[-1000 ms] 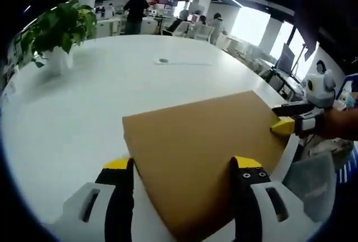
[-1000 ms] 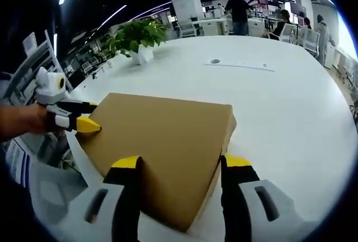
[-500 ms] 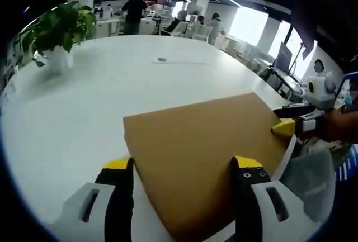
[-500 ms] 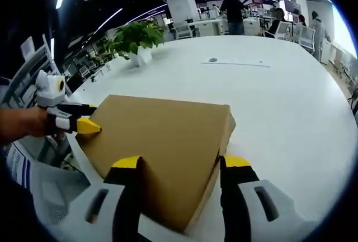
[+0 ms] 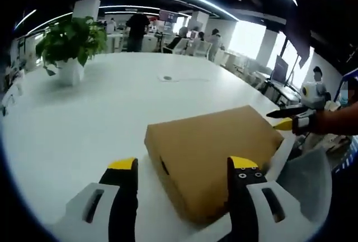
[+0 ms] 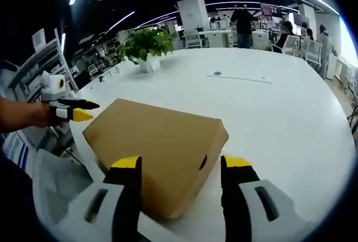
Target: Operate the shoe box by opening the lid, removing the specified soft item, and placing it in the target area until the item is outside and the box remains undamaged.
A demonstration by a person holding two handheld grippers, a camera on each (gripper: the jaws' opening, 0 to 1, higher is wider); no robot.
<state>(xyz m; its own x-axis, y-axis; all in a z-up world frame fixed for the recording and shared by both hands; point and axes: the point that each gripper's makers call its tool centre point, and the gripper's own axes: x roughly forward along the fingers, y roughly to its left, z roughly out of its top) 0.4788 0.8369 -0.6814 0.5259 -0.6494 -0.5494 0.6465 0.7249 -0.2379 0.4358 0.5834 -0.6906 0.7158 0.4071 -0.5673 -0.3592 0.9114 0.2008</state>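
A closed brown cardboard shoe box (image 5: 215,155) lies flat on the white table (image 5: 84,119), lid on, with a small dark finger hole in its near side. My left gripper (image 5: 183,166) is open, its yellow-tipped jaws wide apart just short of the box's near corner. The right gripper (image 5: 286,120), held in a hand, hovers by the box's far right corner, apart from it. In the right gripper view the box (image 6: 154,141) sits ahead of my open right gripper (image 6: 182,164). The left gripper (image 6: 72,110) floats just off its left corner.
A potted plant (image 5: 70,43) (image 6: 146,43) stands at the table's far side. A small dark round thing (image 5: 166,77) (image 6: 217,74) lies mid-table. A grey mesh chair (image 5: 313,180) (image 6: 50,180) sits by the near table edge. People stand among desks in the background.
Both grippers have drawn back and come off the box's corners. The box now looks smaller, and its side wall with the finger hole has come into sight.
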